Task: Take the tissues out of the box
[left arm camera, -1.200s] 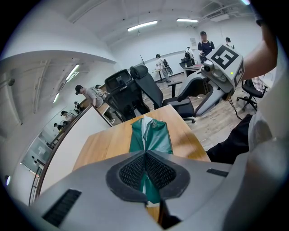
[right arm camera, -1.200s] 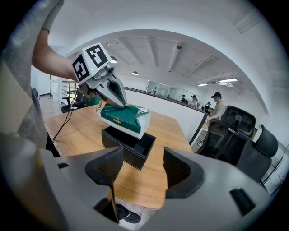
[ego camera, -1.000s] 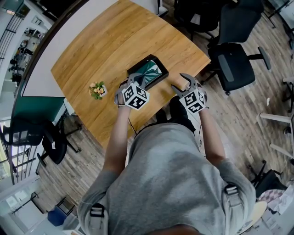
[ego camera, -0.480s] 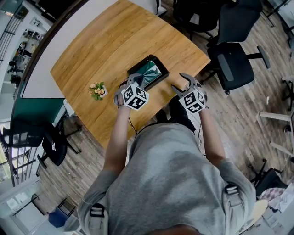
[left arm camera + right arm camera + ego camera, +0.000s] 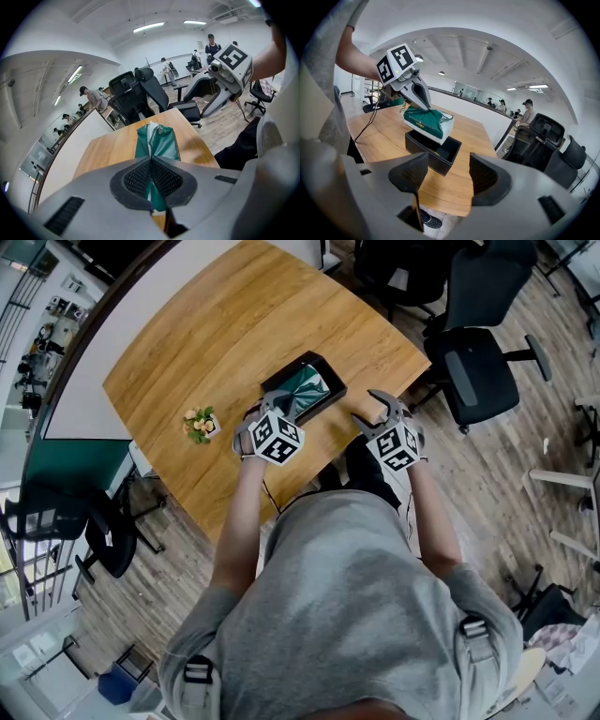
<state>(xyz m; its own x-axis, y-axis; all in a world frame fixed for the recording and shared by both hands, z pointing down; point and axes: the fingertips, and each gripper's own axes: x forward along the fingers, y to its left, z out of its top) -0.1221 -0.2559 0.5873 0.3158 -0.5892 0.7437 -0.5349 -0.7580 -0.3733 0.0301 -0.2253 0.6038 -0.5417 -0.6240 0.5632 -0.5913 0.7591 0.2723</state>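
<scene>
The tissues [image 5: 426,121], a green soft pack, hang tilted above the box [image 5: 436,157], at the near right part of the table [image 5: 216,324]. In the right gripper view the pack is lifted over the opening. Its lower end is close to the rim, and I cannot tell if it touches there or is already free. So I judge the task as about half done: the pack is caught and raised, but it has yet to come fully clear of the box and be put down somewhere on the wood.

The box is black, open on top, and looks empty under the pack. A small flower pot [image 5: 198,424] stands to the left, well apart from it.

The left gripper [image 5: 151,176] has its jaws pressed together on the near end of the pack; green wrapping and a white strip show between the dark pads. The right gripper [image 5: 447,176] is to the right of the box, near the table edge. Its jaws are spread wide, with nothing between them, and it touches nothing.
</scene>
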